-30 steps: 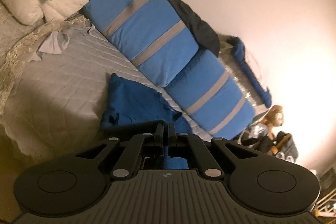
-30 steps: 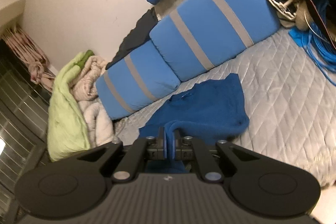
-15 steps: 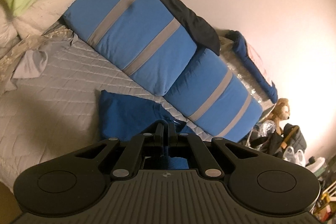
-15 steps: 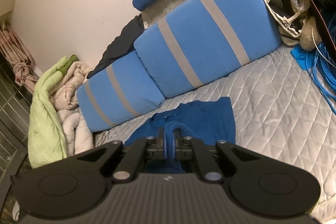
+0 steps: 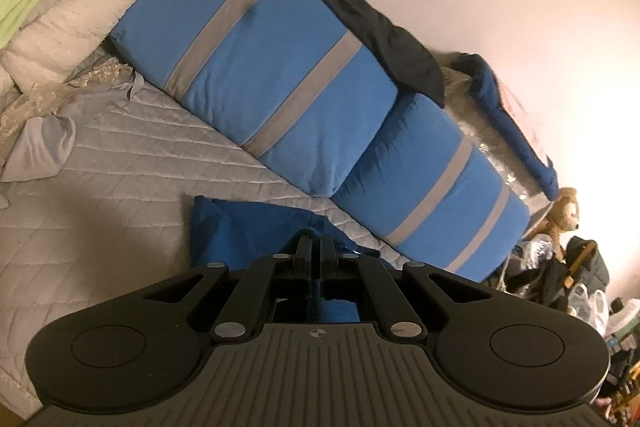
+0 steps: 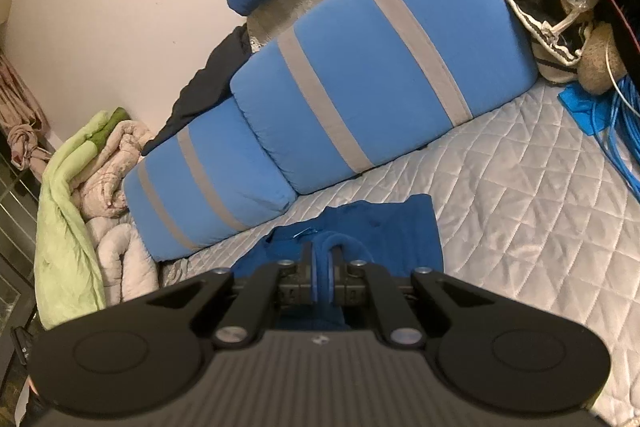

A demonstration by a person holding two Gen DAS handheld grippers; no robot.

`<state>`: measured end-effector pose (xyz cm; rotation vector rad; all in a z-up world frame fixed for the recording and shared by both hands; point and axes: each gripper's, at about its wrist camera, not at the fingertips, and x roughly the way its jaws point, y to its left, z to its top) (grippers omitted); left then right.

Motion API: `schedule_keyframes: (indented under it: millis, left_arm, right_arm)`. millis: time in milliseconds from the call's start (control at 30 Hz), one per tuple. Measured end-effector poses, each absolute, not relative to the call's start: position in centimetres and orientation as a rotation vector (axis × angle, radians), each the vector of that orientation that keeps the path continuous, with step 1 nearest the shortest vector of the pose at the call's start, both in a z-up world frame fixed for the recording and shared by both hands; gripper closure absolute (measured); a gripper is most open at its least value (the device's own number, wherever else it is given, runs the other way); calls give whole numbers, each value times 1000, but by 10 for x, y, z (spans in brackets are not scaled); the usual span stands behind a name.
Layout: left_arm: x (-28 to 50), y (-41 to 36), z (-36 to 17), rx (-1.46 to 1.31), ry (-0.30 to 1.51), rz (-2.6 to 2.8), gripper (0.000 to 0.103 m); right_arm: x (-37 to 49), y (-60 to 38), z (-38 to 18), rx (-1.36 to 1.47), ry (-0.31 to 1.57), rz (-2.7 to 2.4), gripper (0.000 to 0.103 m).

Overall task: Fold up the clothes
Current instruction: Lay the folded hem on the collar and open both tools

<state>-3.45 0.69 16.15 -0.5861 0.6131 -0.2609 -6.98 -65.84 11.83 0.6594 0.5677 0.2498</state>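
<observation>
A dark blue garment (image 5: 244, 227) lies on the quilted grey bed (image 5: 120, 179), just in front of two blue cushions. My left gripper (image 5: 317, 247) is shut on a fold of this garment, with blue cloth showing between and below its fingers. In the right wrist view the same blue garment (image 6: 392, 227) spreads out ahead, and my right gripper (image 6: 322, 259) is shut on a bunched edge of it. Both grippers hold the cloth a little above the bed. The near part of the garment is hidden under the gripper bodies.
Two blue cushions with grey stripes (image 5: 260, 67) (image 6: 380, 75) lean on the wall. A dark garment (image 5: 380, 31) drapes over them. Piled bedding and a green blanket (image 6: 64, 219) sit at one end; bags, a soft toy (image 5: 560, 215) and blue cable (image 6: 616, 131) at the other.
Both grippers have moved toward the cushions with the blue garment held, and the garment now lies closer to the cushions and more bunched up.
</observation>
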Motion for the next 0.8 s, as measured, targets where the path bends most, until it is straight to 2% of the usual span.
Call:
schedule_keyframes:
  millis: [800]
  left_arm:
    - [73,-2,82,-602,837,-127,100]
  right_arm:
    - [51,-650,35,645,699,167,98]
